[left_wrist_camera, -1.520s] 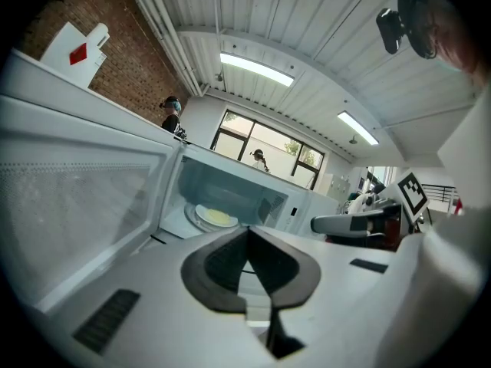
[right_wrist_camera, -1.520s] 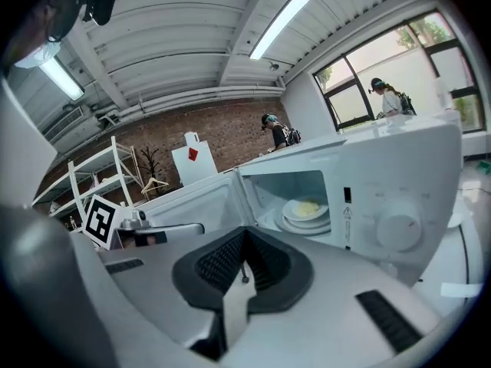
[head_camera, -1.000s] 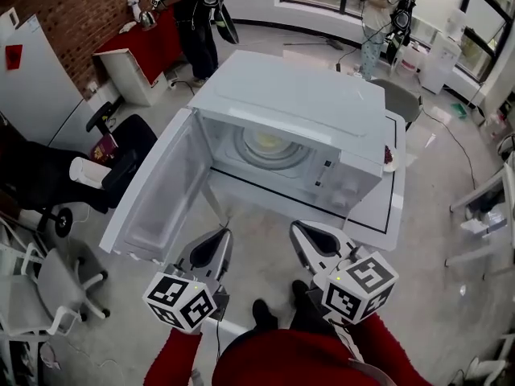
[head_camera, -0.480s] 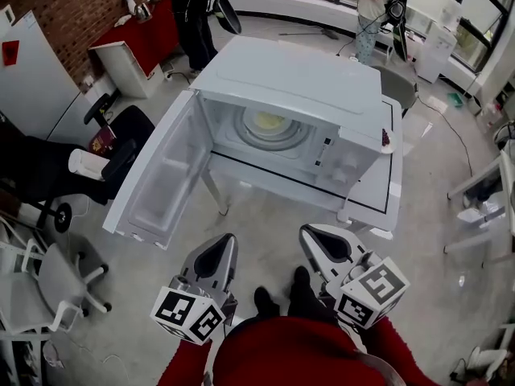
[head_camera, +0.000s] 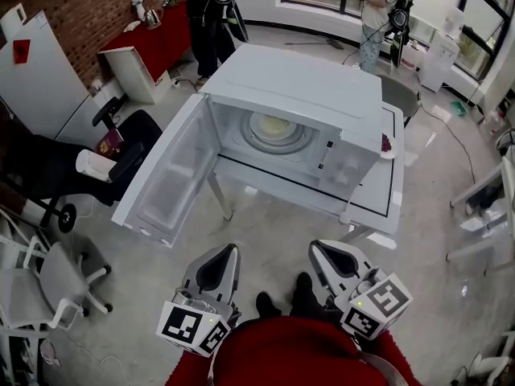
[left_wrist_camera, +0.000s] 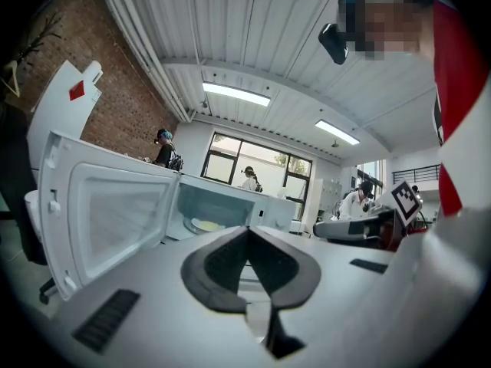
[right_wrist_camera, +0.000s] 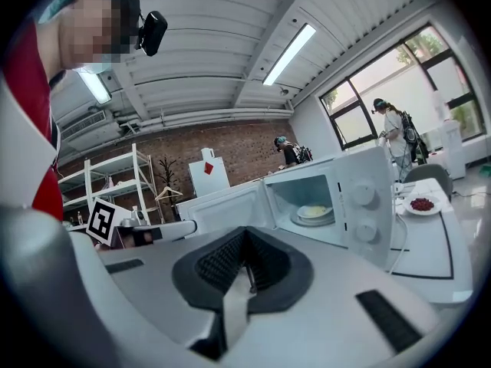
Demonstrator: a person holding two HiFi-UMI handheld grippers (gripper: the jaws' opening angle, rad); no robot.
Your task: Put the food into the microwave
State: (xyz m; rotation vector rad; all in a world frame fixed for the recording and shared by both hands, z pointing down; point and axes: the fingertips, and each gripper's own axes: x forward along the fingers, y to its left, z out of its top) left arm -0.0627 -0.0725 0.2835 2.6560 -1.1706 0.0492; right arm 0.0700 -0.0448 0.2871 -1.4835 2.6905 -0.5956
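1. Your left hand-held gripper point(head_camera: 228, 250) and right hand-held gripper point(head_camera: 316, 246), both clenched on nothing, have drawn back from the open white microwave point(head_camera: 298, 95).
2. The pale yellow food point(head_camera: 273, 125) lies inside it, on a plate.
3. A white tabletop point(head_camera: 386, 195) carries it, above the grey floor point(head_camera: 265, 227).

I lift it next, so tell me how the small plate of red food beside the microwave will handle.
The plate looks shallow and rigid: probably lifts stiffly but may tip if held by one rim. The red food looks like small loose pieces, apt to roll off. It seems close to the table edge, so pushing risks a fall.
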